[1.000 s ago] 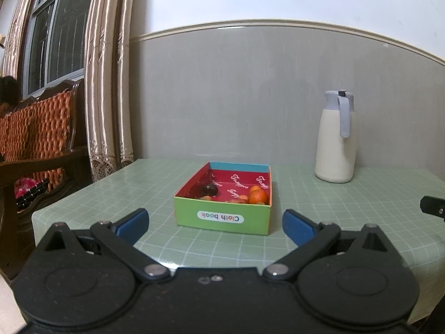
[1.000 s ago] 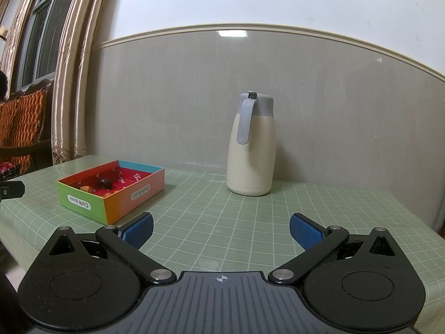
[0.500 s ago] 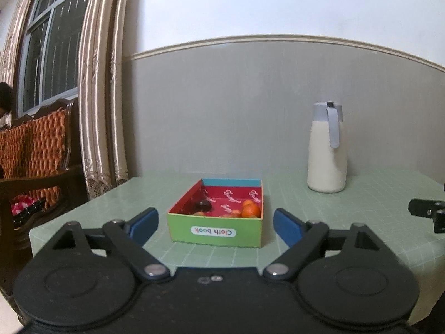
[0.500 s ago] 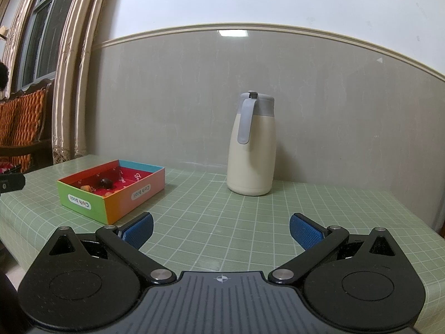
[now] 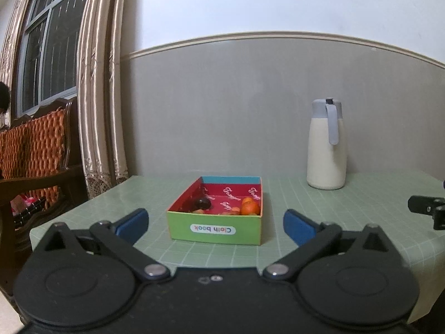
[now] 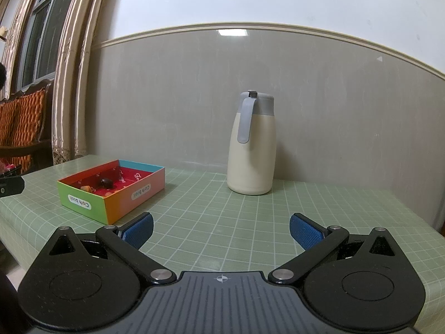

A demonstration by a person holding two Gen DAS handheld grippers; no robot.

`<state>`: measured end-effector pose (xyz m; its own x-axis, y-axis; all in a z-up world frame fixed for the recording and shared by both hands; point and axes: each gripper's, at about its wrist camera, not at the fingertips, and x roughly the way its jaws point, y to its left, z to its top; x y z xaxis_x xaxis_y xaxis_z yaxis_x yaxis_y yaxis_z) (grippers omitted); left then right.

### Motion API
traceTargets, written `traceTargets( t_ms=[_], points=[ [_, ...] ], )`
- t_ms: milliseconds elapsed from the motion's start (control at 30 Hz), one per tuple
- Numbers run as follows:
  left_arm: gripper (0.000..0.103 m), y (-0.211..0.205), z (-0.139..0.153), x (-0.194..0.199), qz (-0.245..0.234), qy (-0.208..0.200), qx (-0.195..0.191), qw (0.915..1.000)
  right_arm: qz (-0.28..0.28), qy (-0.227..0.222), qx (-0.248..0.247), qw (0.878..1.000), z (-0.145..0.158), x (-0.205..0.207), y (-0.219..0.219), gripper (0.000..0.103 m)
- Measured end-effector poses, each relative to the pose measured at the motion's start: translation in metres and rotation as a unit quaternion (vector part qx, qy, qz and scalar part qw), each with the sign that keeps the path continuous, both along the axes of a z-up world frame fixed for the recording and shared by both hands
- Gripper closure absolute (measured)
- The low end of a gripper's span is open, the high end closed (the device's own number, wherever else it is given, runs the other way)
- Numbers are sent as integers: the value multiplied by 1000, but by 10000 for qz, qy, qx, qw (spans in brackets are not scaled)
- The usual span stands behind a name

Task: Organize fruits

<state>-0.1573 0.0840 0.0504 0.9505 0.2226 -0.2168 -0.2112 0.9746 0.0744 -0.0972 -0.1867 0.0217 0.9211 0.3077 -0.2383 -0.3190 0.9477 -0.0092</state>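
Right claw point(image 6: 221, 229): stood wide, nothing between its blue pads
Cloth book box point(image 6: 111, 192): left, on desk point(image 6: 211, 217)
Thermos jug point(image 6: 251, 144): upright by wall

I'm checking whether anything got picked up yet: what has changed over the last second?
Nothing was taken hold of or let go. The left gripper has just been opening its jaws a little wider, with nothing between them; its view of the box shifted slightly. The right gripper stays open and empty. The fruits, box and thermos jug have not moved on the table.
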Motion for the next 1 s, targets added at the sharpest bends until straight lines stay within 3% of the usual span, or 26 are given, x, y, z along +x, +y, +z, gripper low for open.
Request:
traceTargets(
  t_ms=[1000],
  points=[
    [6, 5, -1, -2, -232, -170, -239, 9993, 11, 8, 49, 10000, 1, 2, -4, 0]
  ],
)
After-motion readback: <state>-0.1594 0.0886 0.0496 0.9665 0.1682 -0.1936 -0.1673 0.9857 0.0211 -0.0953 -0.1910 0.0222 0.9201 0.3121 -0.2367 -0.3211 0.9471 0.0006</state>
